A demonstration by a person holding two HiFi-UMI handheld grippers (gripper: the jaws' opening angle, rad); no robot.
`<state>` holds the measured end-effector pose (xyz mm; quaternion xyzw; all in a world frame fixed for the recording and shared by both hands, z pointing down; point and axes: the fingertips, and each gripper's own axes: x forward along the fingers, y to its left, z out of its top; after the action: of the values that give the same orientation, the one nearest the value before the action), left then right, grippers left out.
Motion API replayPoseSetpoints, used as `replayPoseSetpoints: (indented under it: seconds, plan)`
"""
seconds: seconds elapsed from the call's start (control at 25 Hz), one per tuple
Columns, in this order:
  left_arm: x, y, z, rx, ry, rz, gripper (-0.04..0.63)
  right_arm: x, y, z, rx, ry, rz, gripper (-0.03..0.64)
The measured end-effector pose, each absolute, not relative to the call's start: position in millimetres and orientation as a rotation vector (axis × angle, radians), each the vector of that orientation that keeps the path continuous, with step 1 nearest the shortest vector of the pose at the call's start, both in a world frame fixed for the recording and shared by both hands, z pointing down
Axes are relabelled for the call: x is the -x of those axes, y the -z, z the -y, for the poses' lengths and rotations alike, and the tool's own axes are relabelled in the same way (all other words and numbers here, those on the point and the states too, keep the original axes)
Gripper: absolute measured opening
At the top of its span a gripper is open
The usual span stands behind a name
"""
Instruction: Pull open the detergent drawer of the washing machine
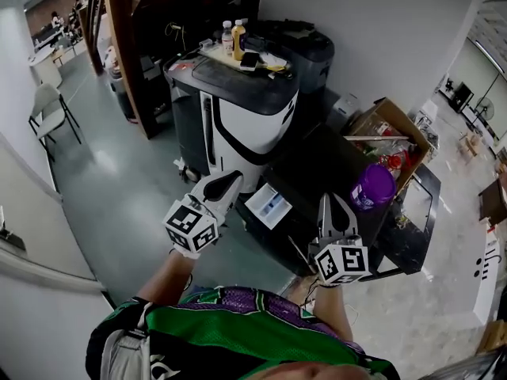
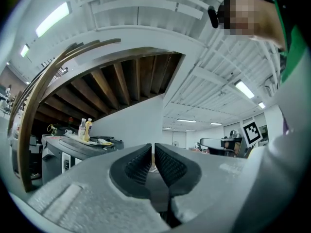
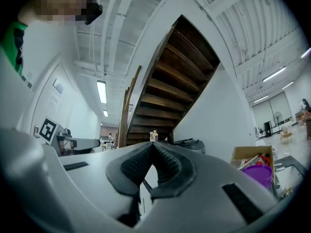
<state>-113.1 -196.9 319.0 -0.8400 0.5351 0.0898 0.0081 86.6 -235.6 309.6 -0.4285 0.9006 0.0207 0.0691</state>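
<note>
Left gripper [image 1: 234,179] and right gripper [image 1: 327,204] both have their fingers closed on nothing. The white detergent drawer [image 1: 268,205] of the dark washing machine [image 1: 317,172] sits between the two sets of fingers, seemingly already out. It is probably light, rigid plastic, best hooked by its front lip.

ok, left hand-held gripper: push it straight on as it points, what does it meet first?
Probably the plain white wall under the brown wooden staircase; the left hand-held gripper aims right of the white-and-black machine. Depth unclear.
</note>
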Motion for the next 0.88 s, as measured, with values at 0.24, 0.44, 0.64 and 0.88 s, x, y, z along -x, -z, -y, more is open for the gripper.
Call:
replayPoseSetpoints:
  seconds: [0.24,0.44,0.64,0.88]
  plan:
    - [128.1,-322.1,188.8,2.578,-0.265,-1.740,0.031,-73.4,-312.6,238.7,1.268,-0.084,-2.737,0.000]
    - [139.0,-323.0,185.2,2.540,-0.246,-1.793,0.031,-63.7,-310.5,240.5,1.232,-0.080,-2.750,0.000]
    - [142.5,-321.7,180.8,2.527,-0.248,-1.803,0.031,-56.7,-310.3,240.2,1.207,-0.084,-2.765,0.001]
    - [144.0,-320.6,174.6,2.523,-0.249,-1.815,0.031,-50.6,-308.3,237.1,1.180,-0.082,-2.779,0.000]
